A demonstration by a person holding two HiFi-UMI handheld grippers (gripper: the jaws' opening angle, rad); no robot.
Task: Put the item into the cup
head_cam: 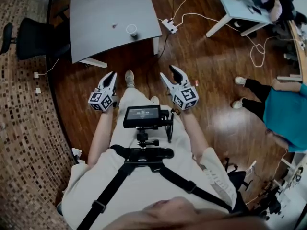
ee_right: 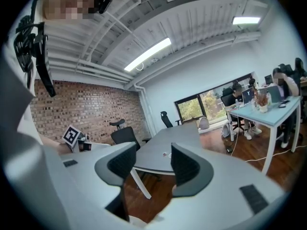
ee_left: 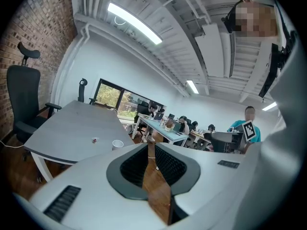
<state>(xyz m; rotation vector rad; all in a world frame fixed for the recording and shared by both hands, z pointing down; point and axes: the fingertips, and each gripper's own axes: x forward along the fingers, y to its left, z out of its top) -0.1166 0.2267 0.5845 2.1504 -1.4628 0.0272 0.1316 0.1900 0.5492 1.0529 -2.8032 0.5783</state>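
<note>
The item [head_cam: 114, 26], a reddish speck too small for us to identify, lies on the table [head_cam: 96, 13] near the cup [head_cam: 132, 30], at its 9 o'clock. Both sit at our 12 o'clock, well apart from our grippers. Our left gripper [head_cam: 112, 74] shows only a narrow gap with nothing in it. Our right gripper [head_cam: 172, 70] stands wide and empty. The frame edge cuts off the table's far end.

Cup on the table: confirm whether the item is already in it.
No, the item lies on the grey table, apart from the cup.

Worktop [head_cam: 96, 8]: lay bare except cup [head_cam: 132, 30] and item [head_cam: 114, 26], set apart.
Left side: chair [head_cam: 33, 38] stood close.
Near edge: floor [head_cam: 139, 56] was open.
</note>
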